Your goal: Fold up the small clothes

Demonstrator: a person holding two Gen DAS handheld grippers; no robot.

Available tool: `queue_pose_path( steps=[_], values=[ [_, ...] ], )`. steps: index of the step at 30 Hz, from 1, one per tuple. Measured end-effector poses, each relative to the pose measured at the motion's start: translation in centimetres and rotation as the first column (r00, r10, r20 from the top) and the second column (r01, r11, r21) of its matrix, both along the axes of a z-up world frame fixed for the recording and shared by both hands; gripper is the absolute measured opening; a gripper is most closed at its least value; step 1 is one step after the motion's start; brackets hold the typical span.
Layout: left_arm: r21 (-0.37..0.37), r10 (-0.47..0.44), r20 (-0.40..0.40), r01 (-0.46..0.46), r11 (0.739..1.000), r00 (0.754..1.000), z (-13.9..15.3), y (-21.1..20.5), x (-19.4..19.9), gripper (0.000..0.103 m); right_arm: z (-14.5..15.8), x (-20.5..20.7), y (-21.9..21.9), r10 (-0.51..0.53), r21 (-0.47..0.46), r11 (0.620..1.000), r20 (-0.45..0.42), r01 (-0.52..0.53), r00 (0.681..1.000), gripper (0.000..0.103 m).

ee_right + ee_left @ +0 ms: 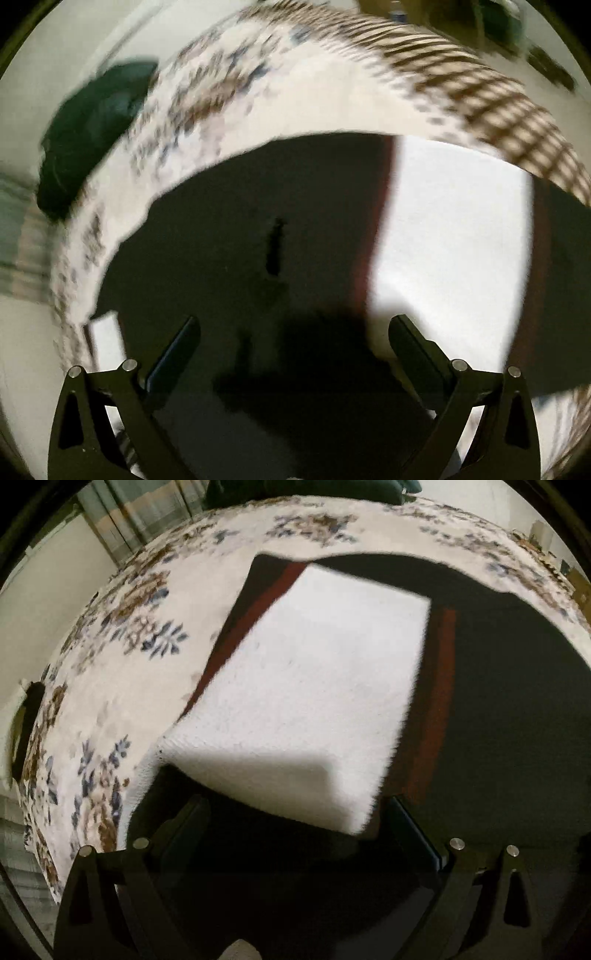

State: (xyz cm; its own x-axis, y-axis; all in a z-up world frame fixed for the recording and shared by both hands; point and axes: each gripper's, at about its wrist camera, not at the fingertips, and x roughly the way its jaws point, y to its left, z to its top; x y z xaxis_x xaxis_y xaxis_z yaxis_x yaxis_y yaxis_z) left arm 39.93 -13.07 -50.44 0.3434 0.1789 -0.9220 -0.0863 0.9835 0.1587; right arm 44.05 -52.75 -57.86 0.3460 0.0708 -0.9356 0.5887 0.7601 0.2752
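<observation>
A floral-patterned bedspread [122,686] covers the bed, cream with brown and blue sprays, filling the left and top of the left wrist view. On it lies a dark garment [509,701] with dark red stripes, spread flat across the centre and right. A white folded cloth [310,686] rests on top of the garment at mid-frame; my own shadow falls across its lower edge. In the right wrist view the same dark garment [229,229] fills the centre, with the white cloth [450,236] on it at the right and a dark green object [88,133] at upper left, off the bedspread's edge; that view is blurred.

My left fingers [295,812] are spread wide, hanging above the lower edge of the white cloth, nothing between them. My right fingers [295,328] are likewise spread wide over the dark garment, holding nothing.

No brand, label or legible writing is visible.
</observation>
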Motion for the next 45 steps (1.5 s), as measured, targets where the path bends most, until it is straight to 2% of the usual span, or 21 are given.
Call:
queue_pose_path(
  steps=[2, 4, 6, 9, 12, 15, 16, 19, 21, 24, 26, 29, 30, 31, 33, 34, 37, 39, 42, 45],
  values=[
    [-0.022, -0.006, -0.013, 0.006, 1.0, 1.0, -0.8, 0.5, 0.2, 0.099, -1.0, 0.2, -0.5, -0.011, 0.029, 1.0, -0.027, 0.012, 1.0, 0.102],
    [-0.031, -0.02, -0.005, 0.02, 0.999, 1.0, -0.9, 0.6, 0.0, 0.099, -0.2, -1.6, -1.7, -0.067, 0.093, 0.994, 0.031, 0.064, 0.997, 0.1],
    [-0.031, -0.03, 0.0, 0.029, 0.999, 1.0, -0.7, 0.4, 0.1, 0.099, 1.2, -5.0, -3.4, -0.154, 0.112, 0.983, 0.062, 0.146, 0.986, 0.1],
    [-0.032, -0.013, -0.003, 0.013, 0.999, 1.0, 0.1, 0.2, -0.2, 0.099, 2.4, -12.4, -6.3, -0.318, 0.115, 0.944, 0.066, 0.309, 0.946, 0.1],
    [-0.046, 0.002, 0.041, 0.0, 0.999, 0.999, 2.3, -0.3, -0.9, 0.098, 1.8, -22.0, -9.2, -0.51, 0.078, 0.857, -0.01, 0.509, 0.86, 0.1],
    [-0.068, -0.057, 0.056, 0.061, 0.996, 0.997, 3.9, -3.0, -2.2, 0.098, 0.0, -31.3, -12.0, -0.677, 0.04, 0.732, -0.068, 0.68, 0.733, 0.1],
    [-0.076, -0.08, 0.049, 0.084, 0.994, 0.996, 4.1, -3.8, -2.6, 0.098, -0.9, -34.3, -13.0, -0.731, 0.051, 0.676, -0.078, 0.735, 0.678, 0.1],
    [-0.095, -0.189, -0.015, 0.186, 0.978, 0.982, 3.1, -7.9, -4.5, 0.098, -2.5, -40.3, -15.5, -0.842, 0.135, 0.535, 0.001, 0.834, 0.539, 0.1],
    [-0.086, -0.243, -0.057, 0.238, 0.967, 0.968, 1.9, -9.8, -5.3, 0.098, -3.1, -42.4, -17.0, -0.882, 0.197, 0.472, 0.084, 0.859, 0.465, 0.098],
    [-0.053, -0.295, -0.107, 0.291, 0.955, 0.949, -0.2, -12.2, -6.7, 0.099, -4.2, -43.2, -19.0, -0.902, 0.238, 0.431, 0.136, 0.871, 0.409, 0.085],
    [-0.038, -0.288, -0.103, 0.286, 0.958, 0.952, -1.1, -12.5, -6.9, 0.099, -5.0, -43.0, -20.7, -0.909, 0.25, 0.416, 0.148, 0.874, 0.39, 0.08],
    [-0.078, -0.254, -0.1, 0.247, 0.966, 0.962, -2.1, -11.9, -6.1, 0.103, -6.2, -42.9, -22.2, -0.923, 0.269, 0.382, 0.151, 0.884, 0.353, 0.069],
    [-0.103, -0.237, -0.101, 0.227, 0.968, 0.966, -2.3, -11.5, -5.8, 0.103, -6.5, -42.7, -22.6, -0.929, 0.268, 0.367, 0.147, 0.891, 0.339, 0.061],
    [-0.119, -0.226, -0.099, 0.214, 0.97, 0.969, -2.4, -11.3, -5.5, 0.103, -6.5, -42.8, -23.3, -0.935, 0.244, 0.352, 0.131, 0.904, 0.329, 0.041],
    [-0.13, -0.22, -0.11, 0.206, 0.97, 0.969, -2.5, -11.2, -5.1, 0.103, -6.0, -42.8, -24.4, -0.931, 0.209, 0.363, 0.12, 0.908, 0.344, 0.021],
    [-0.131, -0.222, -0.118, 0.207, 0.97, 0.968, -2.5, -11.2, -4.9, 0.103, -5.3, -42.6, -24.5, -0.922, 0.183, 0.384, 0.125, 0.905, 0.366, 0.018],
    [-0.14, -0.225, -0.132, 0.206, 0.968, 0.965, -2.0, -10.9, -4.5, 0.103, -1.9, -40.8, -23.9, -0.882, 0.123, 0.462, 0.171, 0.878, 0.439, 0.015],
    [-0.14, -0.214, -0.107, 0.199, 0.97, 0.971, -0.9, -10.4, -4.4, 0.103, 1.2, -39.1, -23.2, -0.849, 0.085, 0.508, 0.217, 0.857, 0.482, 0.015],
    [-0.125, -0.186, -0.073, 0.176, 0.976, 0.98, 0.8, -9.3, -4.5, 0.103, 6.5, -35.4, -21.1, -0.768, 0.041, 0.602, 0.302, 0.797, 0.565, 0.015],
    [-0.129, -0.16, -0.037, 0.154, 0.98, 0.986, 2.8, -7.5, -4.5, 0.103, 11.3, -29.8, -17.4, -0.649, -0.014, 0.711, 0.372, 0.703, 0.664, 0.015]
  ],
)
